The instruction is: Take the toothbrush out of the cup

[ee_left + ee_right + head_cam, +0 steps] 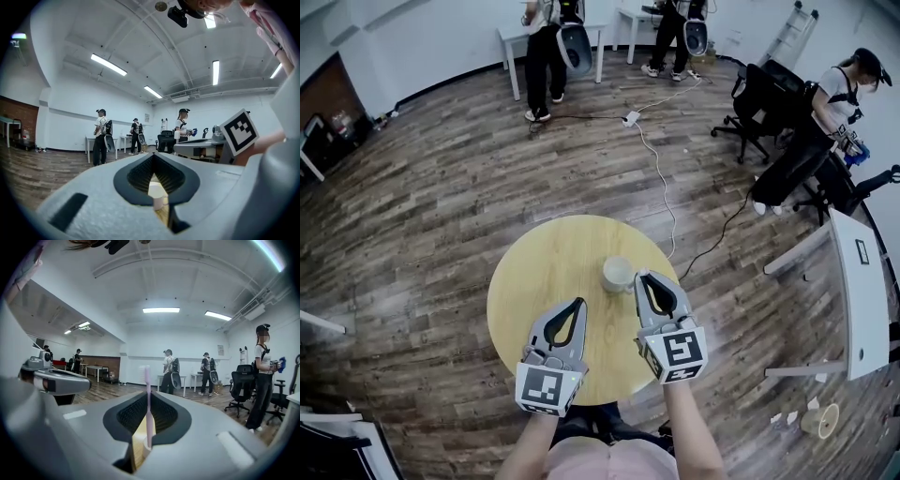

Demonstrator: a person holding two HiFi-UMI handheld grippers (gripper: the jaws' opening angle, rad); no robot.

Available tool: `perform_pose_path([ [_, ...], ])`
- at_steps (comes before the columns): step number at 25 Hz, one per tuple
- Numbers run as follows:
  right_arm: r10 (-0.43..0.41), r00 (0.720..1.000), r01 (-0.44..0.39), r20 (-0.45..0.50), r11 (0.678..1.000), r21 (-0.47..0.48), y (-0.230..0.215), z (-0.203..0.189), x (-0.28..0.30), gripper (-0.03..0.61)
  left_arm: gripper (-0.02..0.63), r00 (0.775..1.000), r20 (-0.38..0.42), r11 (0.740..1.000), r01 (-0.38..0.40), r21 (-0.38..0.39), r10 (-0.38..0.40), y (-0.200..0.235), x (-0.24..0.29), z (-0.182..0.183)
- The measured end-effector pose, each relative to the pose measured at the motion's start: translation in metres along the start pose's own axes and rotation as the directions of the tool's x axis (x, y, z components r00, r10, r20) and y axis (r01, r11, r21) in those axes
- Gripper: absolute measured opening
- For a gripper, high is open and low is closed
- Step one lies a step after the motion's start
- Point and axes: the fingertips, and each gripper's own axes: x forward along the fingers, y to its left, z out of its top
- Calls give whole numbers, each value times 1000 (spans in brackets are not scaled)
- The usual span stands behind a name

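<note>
A white cup [617, 274] stands right of centre on the round wooden table [534, 281]. My right gripper [643, 277] hovers just right of the cup and is shut on a pink toothbrush [147, 380]. The brush stands upright between the jaws, its white bristles on top. Below its handle, through the jaws' gap, a bit of the cup [142, 447] shows. My left gripper [578, 303] hangs over the table's near side, left of the right gripper. Its jaws meet at the tips with nothing between them. Through their opening I see the cup [158, 200].
Several people stand by white tables [514, 37] at the back of the room. Black office chairs [759, 98] and another person are at the right. A white cable [661, 178] runs across the wooden floor toward the table. A white desk [862, 291] stands at the right.
</note>
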Motion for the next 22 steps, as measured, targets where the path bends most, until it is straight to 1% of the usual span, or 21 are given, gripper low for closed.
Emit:
perform_pose_path([
  [4,5,999,-6,42,1000,9,8,16,-24,28,-3,999,51,1000,-9,8,8,1,-6,19],
  [8,19,995,-21,93,1000,21,15,31,-50,28,-3,999,47,999,-6,31,5,-5,-11,27],
  [11,26,992,-30,122,999,26,22,38,-69,28,-3,995,104,999,-3,40,-1,-10,-15,42],
  [12,29,991,-32,129,999,26,25,39,-74,28,-3,994,111,999,-2,47,-3,-11,-16,45],
  [16,27,990,-33,141,999,42,29,38,-87,28,-3,998,66,997,0,72,-5,-12,-24,41],
  [22,16,988,-29,154,996,82,27,36,-93,28,-3,997,75,996,-3,86,-3,-17,-34,44],
])
